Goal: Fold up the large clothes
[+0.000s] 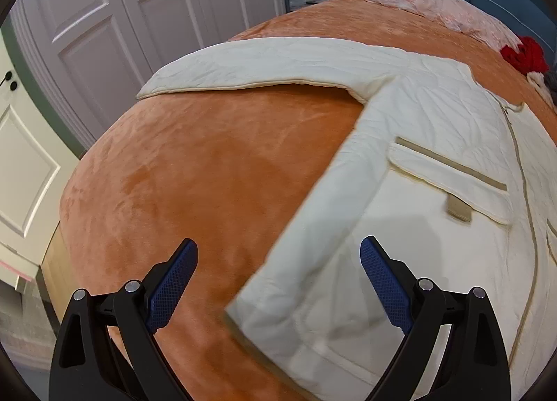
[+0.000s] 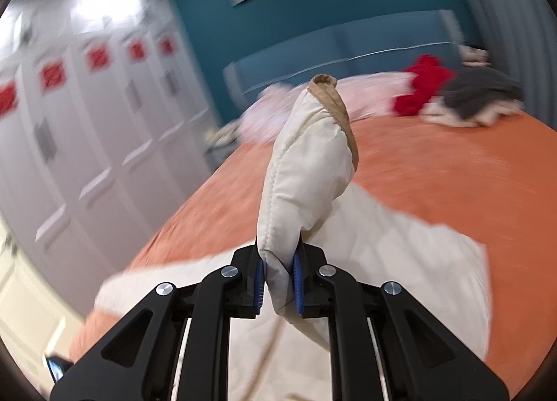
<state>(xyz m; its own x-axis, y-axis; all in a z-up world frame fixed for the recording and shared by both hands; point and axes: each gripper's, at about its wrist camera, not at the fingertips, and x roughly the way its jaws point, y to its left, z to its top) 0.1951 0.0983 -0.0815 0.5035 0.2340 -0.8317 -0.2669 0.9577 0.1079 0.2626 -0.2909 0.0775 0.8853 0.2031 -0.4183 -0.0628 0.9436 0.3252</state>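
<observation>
Left wrist view looks down on a cream quilted jacket with tan trim [image 1: 435,143] spread flat on the orange plush bedspread [image 1: 195,171], one sleeve stretched out toward the white panelled wardrobe doors [image 1: 115,11] and a flapped pocket facing up. The left gripper [image 1: 278,282] hovers over the jacket's lower hem corner with its blue-padded jaws spread wide and nothing between them.

The right wrist view, blurred, shows what the other cannot: the right gripper [image 2: 278,282] clenched on a bunched fold of the same jacket [image 2: 306,171], the pads pressing the fabric from both sides. The pinched fold stands up in front of the lens, a tan-edged cuff at its top, and hides the middle of the bed behind it. The rest of the garment lies below and to the sides on the bedspread [image 2: 452,171].

At the far end of the bed lie a crumpled pale pink blanket [image 1: 428,0], a red garment [image 2: 421,84] and a grey garment [image 2: 484,94], well apart from the jacket. A teal wall [image 2: 216,18] and padded headboard stand behind.
</observation>
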